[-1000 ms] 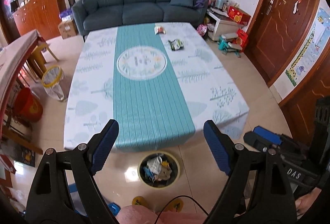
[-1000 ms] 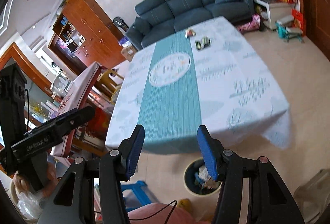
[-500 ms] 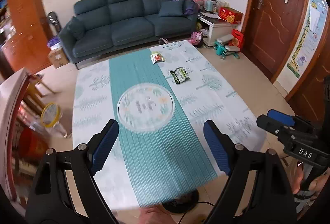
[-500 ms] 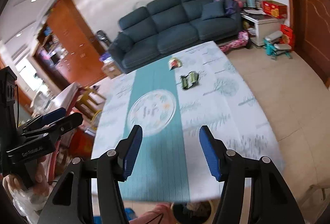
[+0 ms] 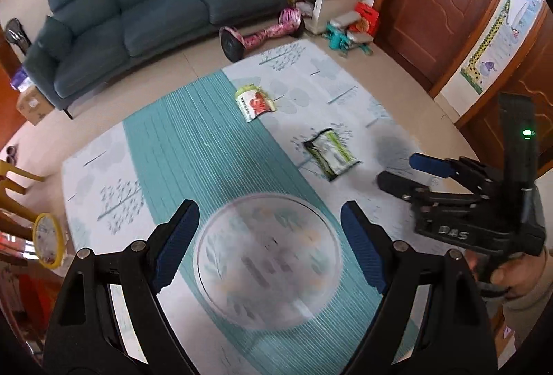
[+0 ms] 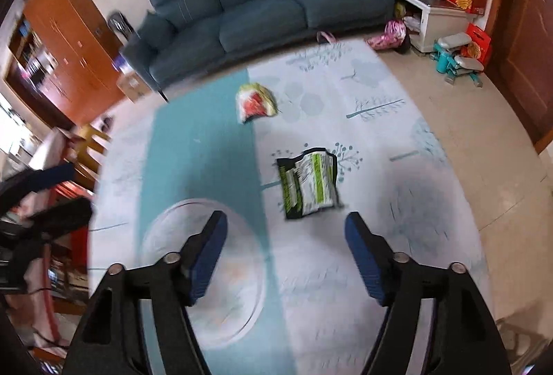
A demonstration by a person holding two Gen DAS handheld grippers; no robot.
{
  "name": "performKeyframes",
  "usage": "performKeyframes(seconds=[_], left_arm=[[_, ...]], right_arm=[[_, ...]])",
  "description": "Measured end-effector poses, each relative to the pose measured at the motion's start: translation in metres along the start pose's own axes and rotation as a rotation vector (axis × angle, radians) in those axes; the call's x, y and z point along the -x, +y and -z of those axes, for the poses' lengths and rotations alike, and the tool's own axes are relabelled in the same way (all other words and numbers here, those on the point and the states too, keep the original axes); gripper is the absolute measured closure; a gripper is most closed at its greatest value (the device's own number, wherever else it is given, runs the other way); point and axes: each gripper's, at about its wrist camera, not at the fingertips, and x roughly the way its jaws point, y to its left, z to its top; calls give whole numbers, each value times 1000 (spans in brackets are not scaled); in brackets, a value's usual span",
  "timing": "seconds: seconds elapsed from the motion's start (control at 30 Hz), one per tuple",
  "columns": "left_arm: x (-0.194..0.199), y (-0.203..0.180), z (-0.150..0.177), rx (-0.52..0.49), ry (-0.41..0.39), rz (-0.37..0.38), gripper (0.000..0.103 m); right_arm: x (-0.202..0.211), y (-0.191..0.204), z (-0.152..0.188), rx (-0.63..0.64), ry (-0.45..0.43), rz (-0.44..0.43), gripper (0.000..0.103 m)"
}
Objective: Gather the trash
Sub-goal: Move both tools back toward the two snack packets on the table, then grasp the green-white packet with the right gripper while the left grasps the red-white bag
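Note:
Two empty wrappers lie on the table's patterned cloth (image 5: 214, 160). A black, white and green one (image 5: 330, 153) (image 6: 309, 183) rests right of the teal stripe. A red and yellow-green one (image 5: 255, 102) (image 6: 256, 102) sits farther back at the stripe's edge. My right gripper (image 6: 285, 249) hangs just short of the green wrapper, its jaws opening wide, nothing between them; it also shows in the left wrist view (image 5: 404, 172). My left gripper (image 5: 269, 236) is open above the round medallion (image 5: 268, 266), empty.
A dark blue sofa (image 5: 145, 1) stands beyond the table. A pink hoverboard (image 5: 262, 34) lies on the floor before it. A white cabinet with boxes (image 6: 439, 15) and a teal toy (image 6: 452, 60) sit at the right, by a wooden door (image 5: 439, 1).
Both grippers have swept forward from the near table edge and floor bin to over the table, toward the wrappers. The right gripper's jaws have spread wider.

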Motion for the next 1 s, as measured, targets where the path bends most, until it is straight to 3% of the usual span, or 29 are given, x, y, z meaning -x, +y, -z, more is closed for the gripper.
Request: performKeyframes(seconds=[0.17,0.43,0.53,0.6,0.8,1.0], left_arm=[[-65,31,-23,44,55,61,21],[-125,54,-44,87,101,99,21],[-139,54,-51,105,113,110,21],[-145,52,-56,119,118,122,21],[-172,50,-75,171,116,133,21],[-209,49,-103,270,118,115,21]], right_arm=[[-77,-8,-21,4,86,50,25],[-142,-20,-30,39,162,127,27],[-148,-22,-34,64,149,159,39],[-150,-22,-39,72,144,183,56],[-152,-39,-61,-8,93,162,87],[-152,-56,-83,-75,57,148,90]])
